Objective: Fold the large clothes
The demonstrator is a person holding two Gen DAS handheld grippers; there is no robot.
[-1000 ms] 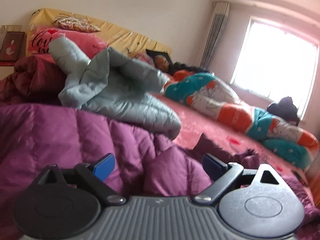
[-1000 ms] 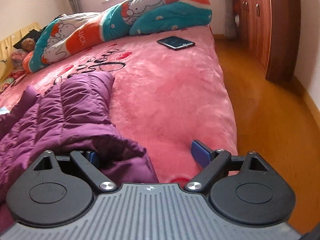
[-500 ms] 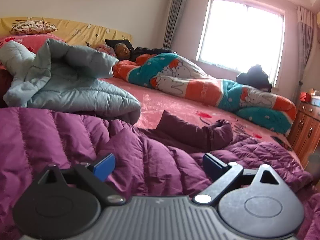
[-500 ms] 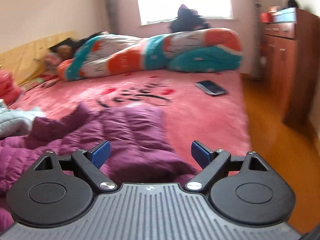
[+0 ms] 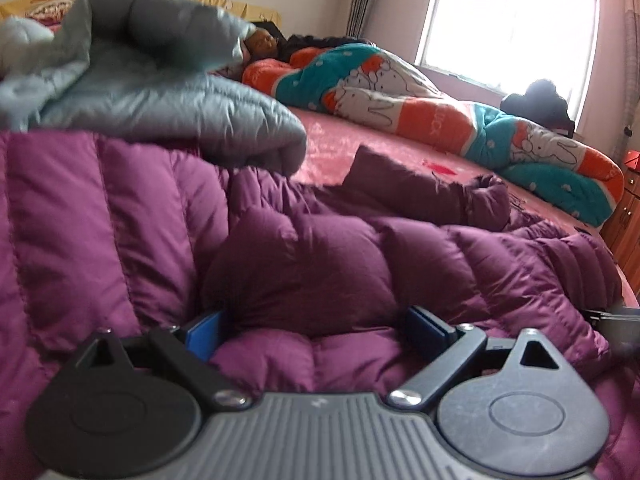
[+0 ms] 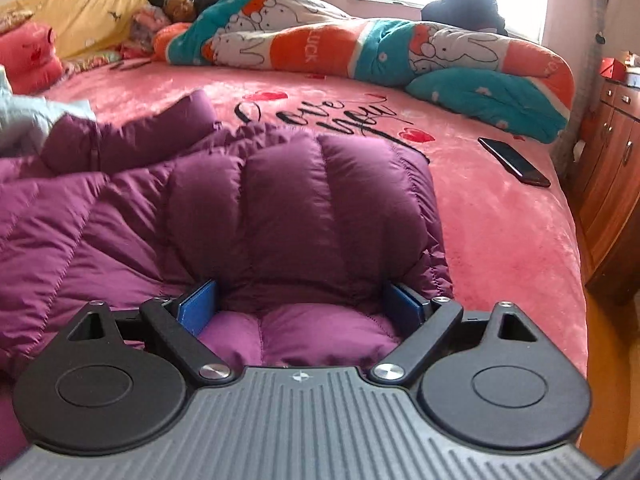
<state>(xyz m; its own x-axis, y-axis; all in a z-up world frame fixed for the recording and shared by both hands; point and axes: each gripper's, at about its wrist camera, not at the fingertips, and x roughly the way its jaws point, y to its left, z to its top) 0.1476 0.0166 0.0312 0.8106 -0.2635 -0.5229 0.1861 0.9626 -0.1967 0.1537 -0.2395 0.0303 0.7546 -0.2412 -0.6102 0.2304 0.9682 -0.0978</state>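
On pink bed (image 6: 500, 240), puffy quilted purple down jacket (image 6: 280, 208), rumpled

A home bedroom — a wide bed (image 6: 500, 240) with a pink plush cover, rolled quilt (image 6: 360, 52), curtained window (image 5: 508, 20).

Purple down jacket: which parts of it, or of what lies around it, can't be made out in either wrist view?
- Purple down jacket: near hem hidden behind both gripper bodies; left side cut off by the right wrist frame.
- Grey quilted coat: top blurred, left wrist view.
- Phone: screen dark, unreadable.
- Jaws: whether they pinch fabric is unclear.
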